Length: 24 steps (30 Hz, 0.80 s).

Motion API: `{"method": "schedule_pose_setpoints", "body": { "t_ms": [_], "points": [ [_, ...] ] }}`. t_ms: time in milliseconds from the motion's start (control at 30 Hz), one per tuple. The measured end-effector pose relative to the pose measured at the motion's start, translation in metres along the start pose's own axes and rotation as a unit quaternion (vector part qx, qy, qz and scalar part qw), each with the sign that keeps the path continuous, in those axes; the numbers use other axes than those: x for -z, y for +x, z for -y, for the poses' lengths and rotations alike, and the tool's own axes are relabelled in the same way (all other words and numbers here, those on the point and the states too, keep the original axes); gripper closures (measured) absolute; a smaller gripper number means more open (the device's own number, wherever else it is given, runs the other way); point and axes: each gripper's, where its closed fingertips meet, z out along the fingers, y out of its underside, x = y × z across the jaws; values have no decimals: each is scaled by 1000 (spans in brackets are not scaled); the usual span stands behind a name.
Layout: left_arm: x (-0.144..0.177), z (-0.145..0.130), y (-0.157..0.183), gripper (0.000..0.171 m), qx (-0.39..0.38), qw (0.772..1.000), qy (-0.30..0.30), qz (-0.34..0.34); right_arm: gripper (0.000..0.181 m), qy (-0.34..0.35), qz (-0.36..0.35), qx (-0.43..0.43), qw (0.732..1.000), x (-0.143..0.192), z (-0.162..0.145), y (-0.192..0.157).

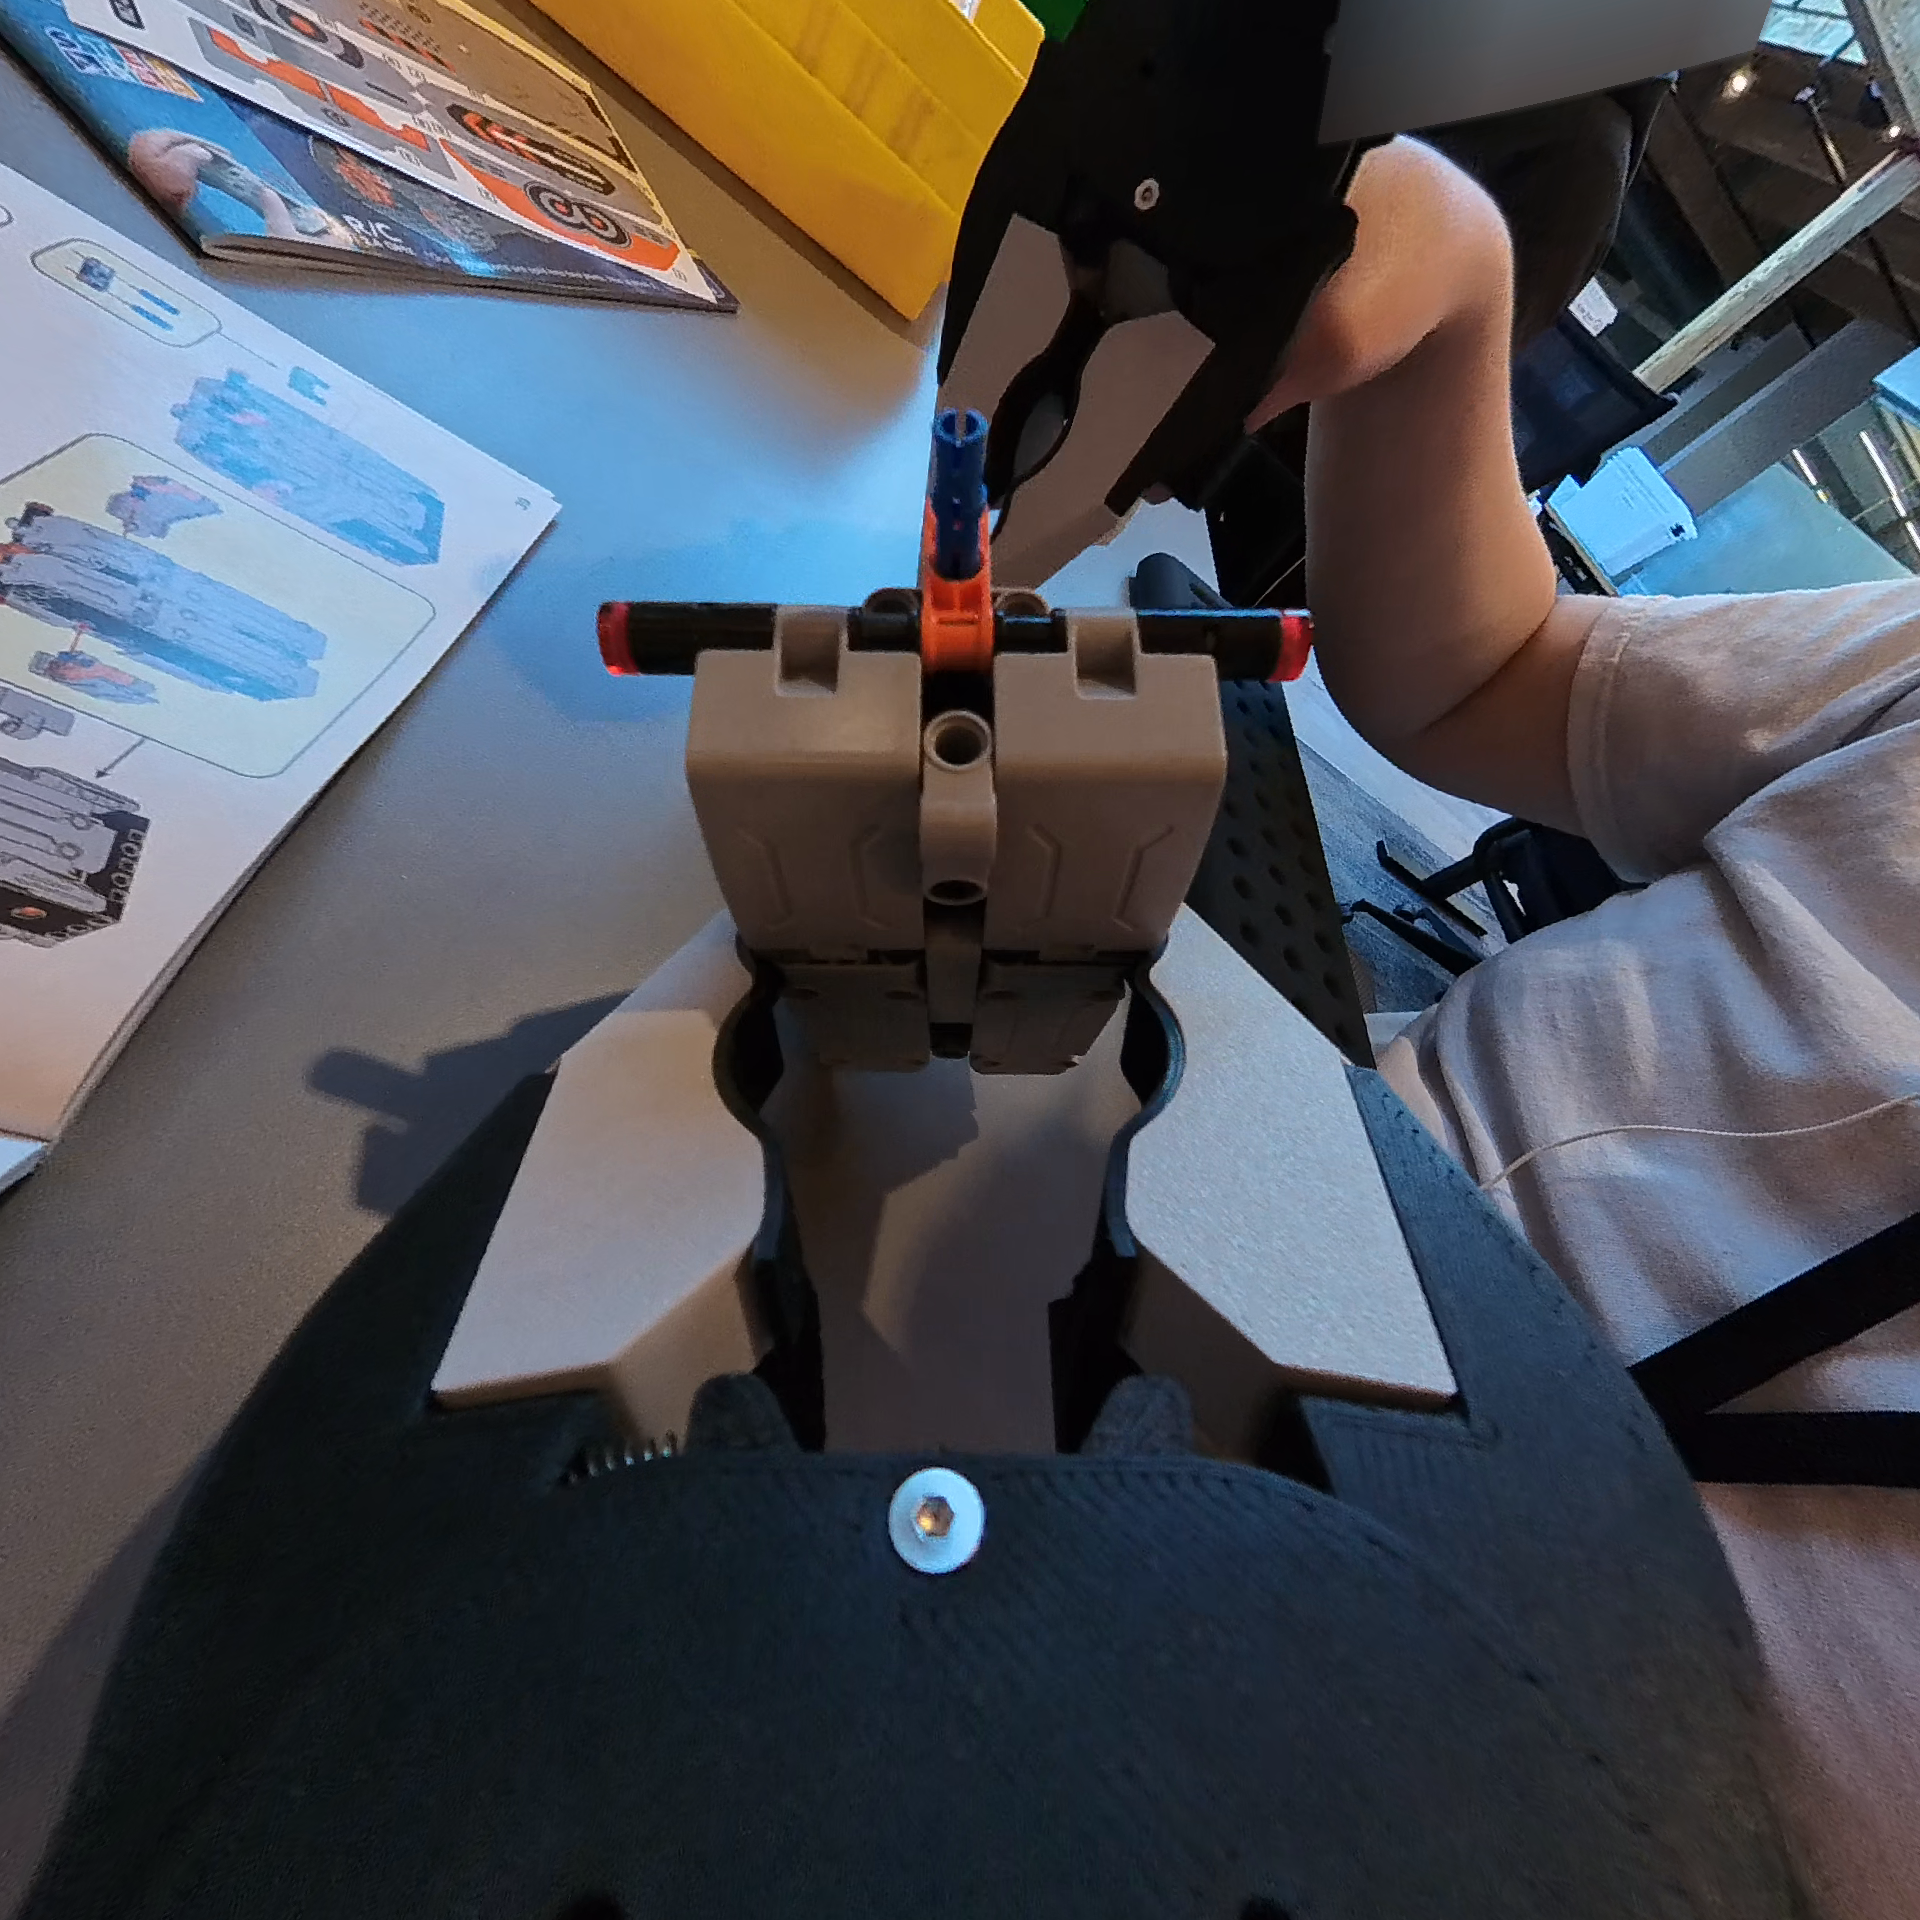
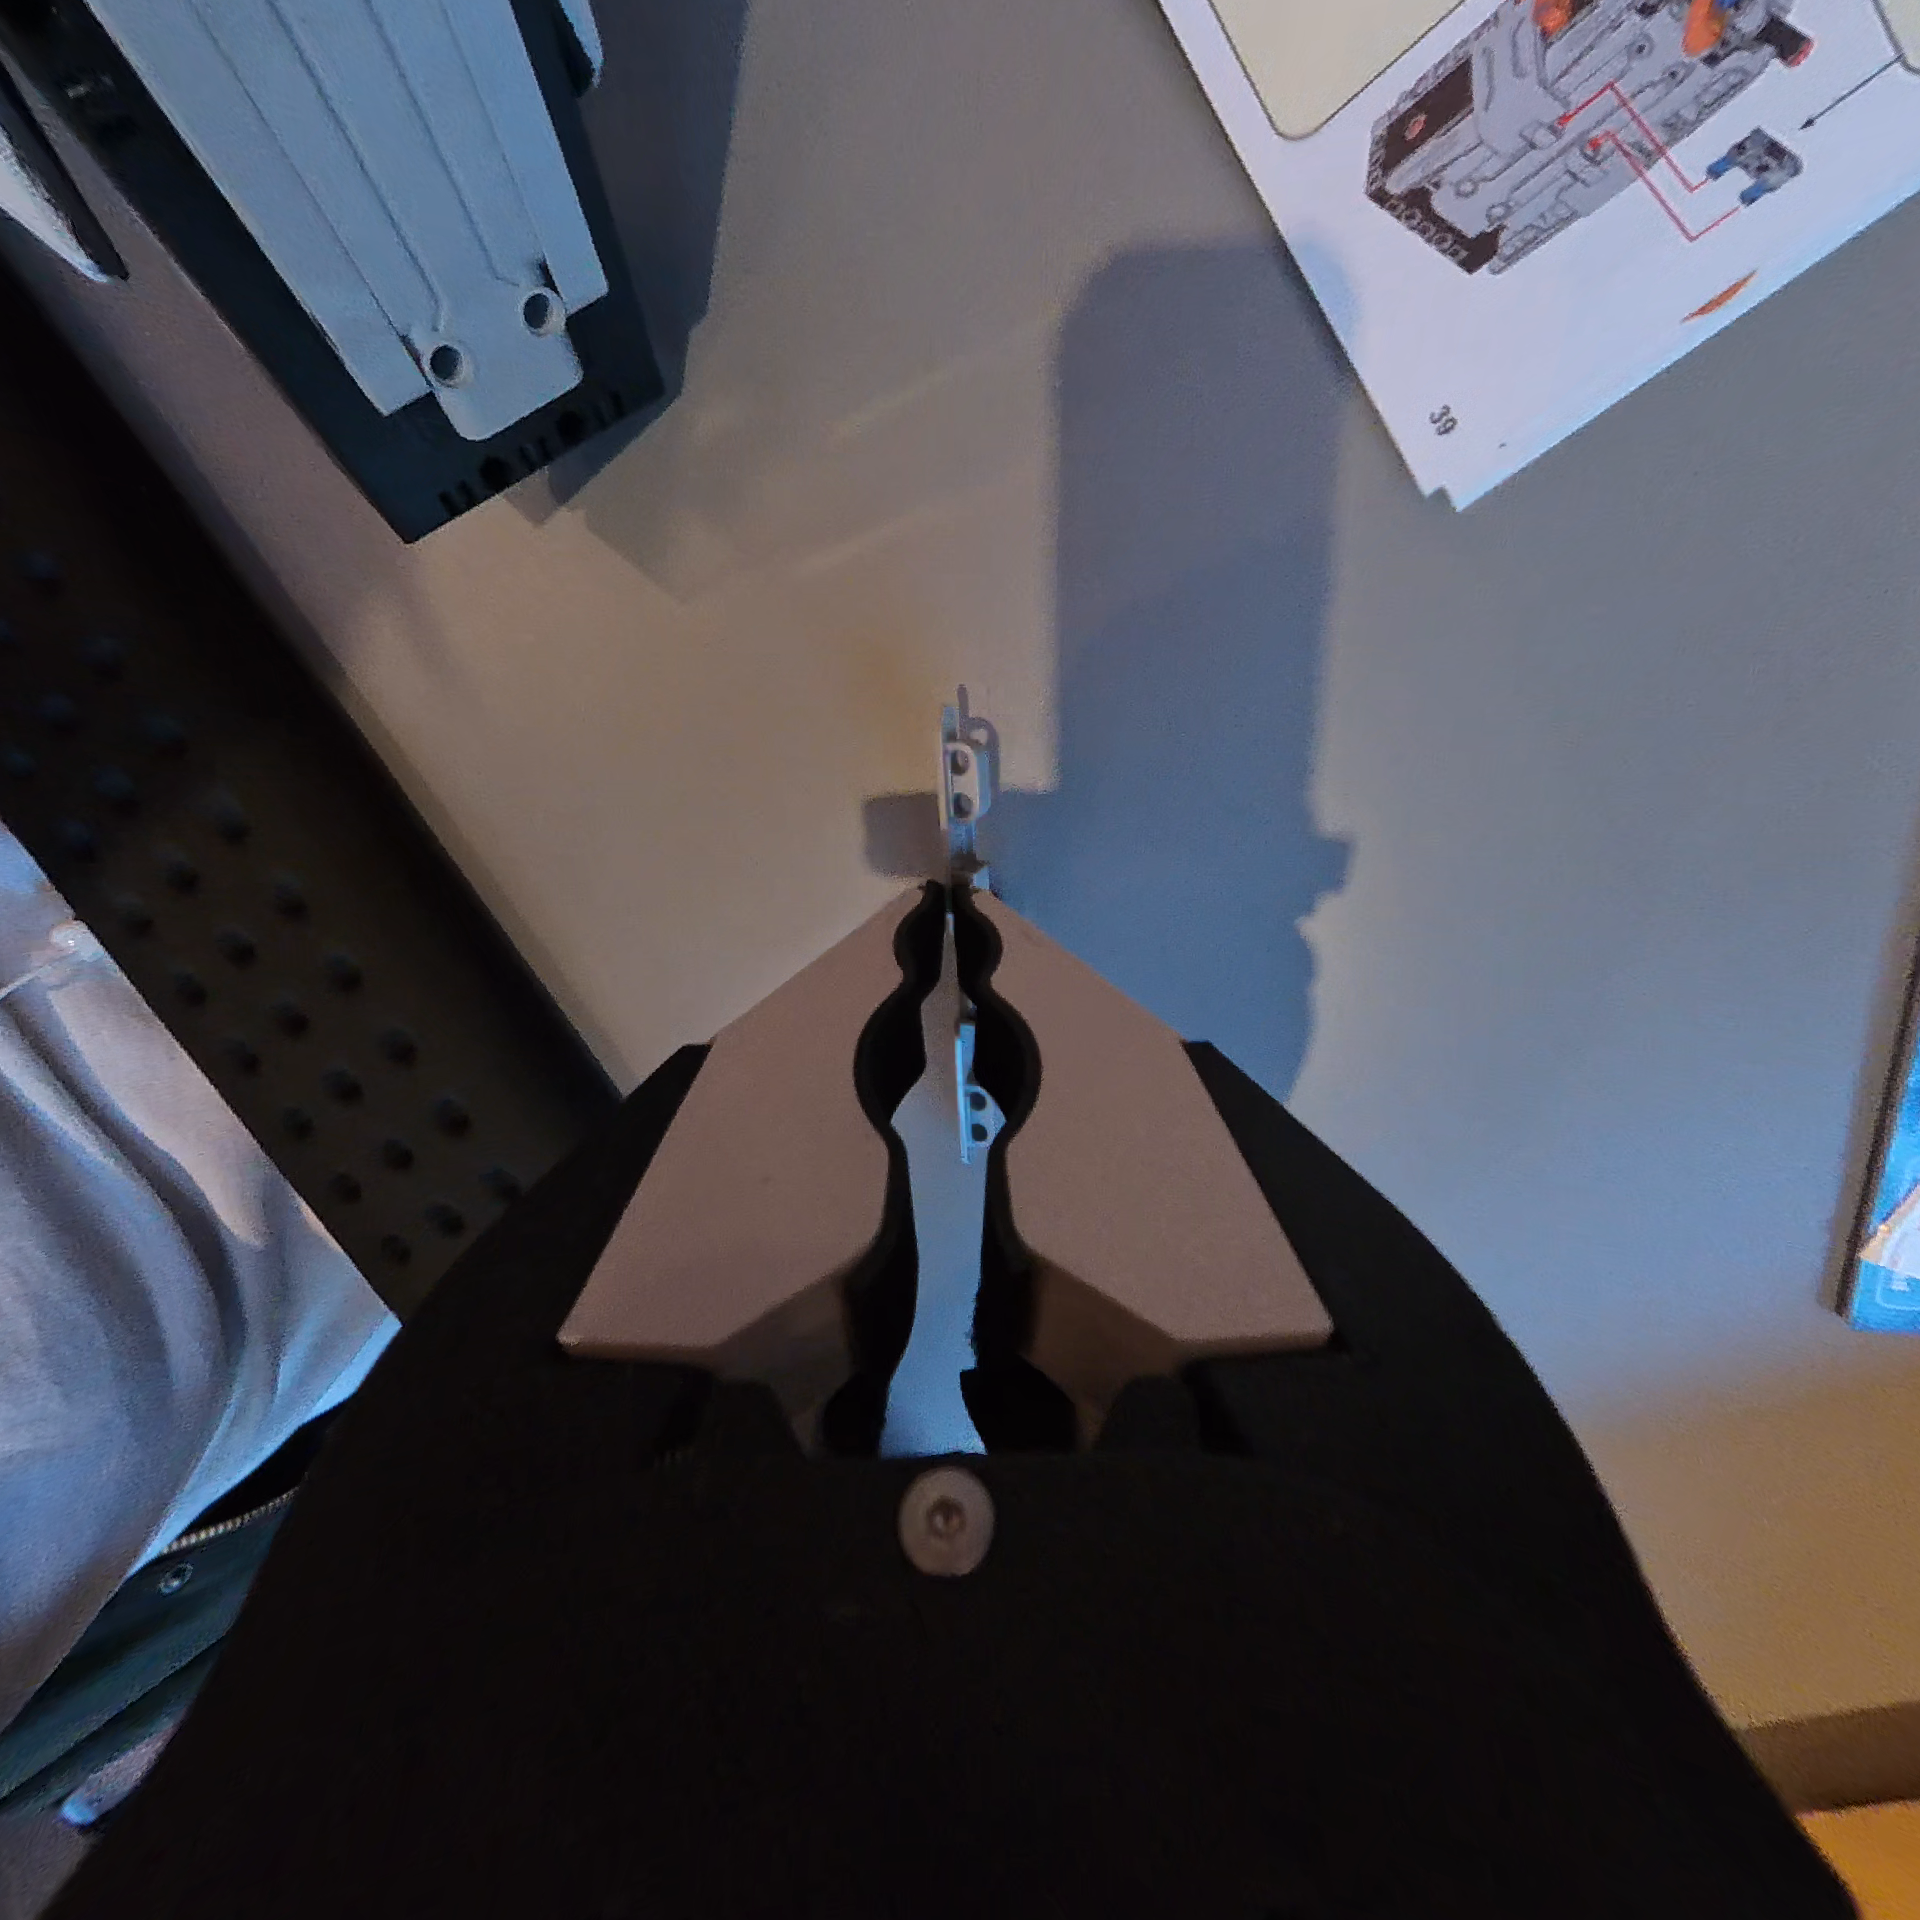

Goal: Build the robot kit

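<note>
My left gripper [image 1: 951, 987] is shut on the base of a grey block assembly [image 1: 951, 810] and holds it upright above the table. A black axle with red ends [image 1: 707, 636] crosses its top. An orange connector [image 1: 954, 613] with a blue pin [image 1: 958, 478] stands at the centre. My right gripper [image 2: 951, 896] is shut on a thin light grey part [image 2: 964, 774] that sticks out past its fingertips, above the table [image 2: 727, 675]. In the left wrist view the right gripper [image 1: 1049, 488] hangs just behind and right of the blue pin.
An open instruction booklet [image 1: 208, 623] lies at left, with a second booklet [image 1: 416, 187] and a yellow bin [image 1: 831, 135] behind it. A black and white built unit [image 2: 416, 260] sits on the table. A black perforated plate [image 2: 208, 883] lines the table edge. A person's arm [image 1: 1455, 520] is at right. My right fingertips sit around 12 cm from my left ones. The left tips stand about 15 cm off the black perforated plate [image 2: 208, 883].
</note>
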Motion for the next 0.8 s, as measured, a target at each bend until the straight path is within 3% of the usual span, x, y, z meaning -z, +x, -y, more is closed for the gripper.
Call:
{"method": "schedule_pose_setpoints", "body": {
  "t_ms": [800],
  "points": [
    [-1,0,2,107,1,1000,-1,-4,179,14,-3,6,1000,3,-8,12]
  ]
}}
